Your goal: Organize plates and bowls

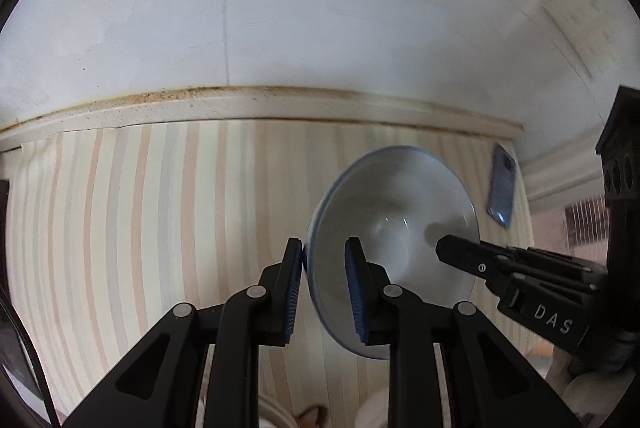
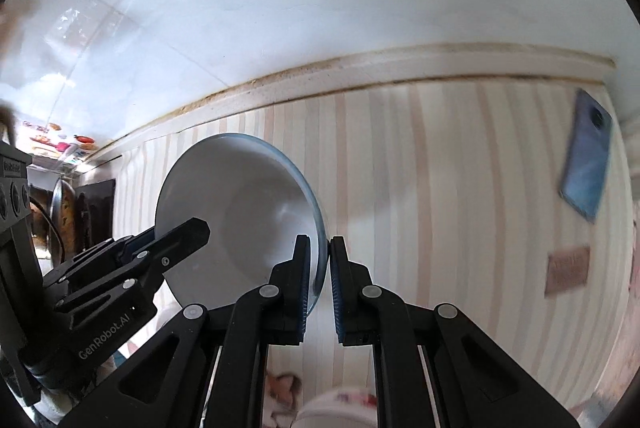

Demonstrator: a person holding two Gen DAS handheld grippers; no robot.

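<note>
A white bowl with a blue rim [image 1: 392,196] [image 2: 240,196] hangs tilted on its side above the striped tablecloth [image 1: 120,212]. My left gripper [image 1: 323,243] straddles its left rim, one blue pad on the outer wall and the other inside. My right gripper [image 2: 319,240] is shut on the opposite rim, which sits pinched between its pads. In the left wrist view a right finger [image 1: 456,250] reaches into the bowl from the right. The right wrist view shows a left finger [image 2: 184,234] across the bowl's mouth.
A blue phone [image 1: 502,188] [image 2: 586,164] lies near the table's far right corner, with a pinkish card [image 2: 568,268] closer in. A white dish [image 2: 340,408] [image 1: 372,408] sits below the grippers. A cream ledge [image 1: 280,104] and white wall bound the far side.
</note>
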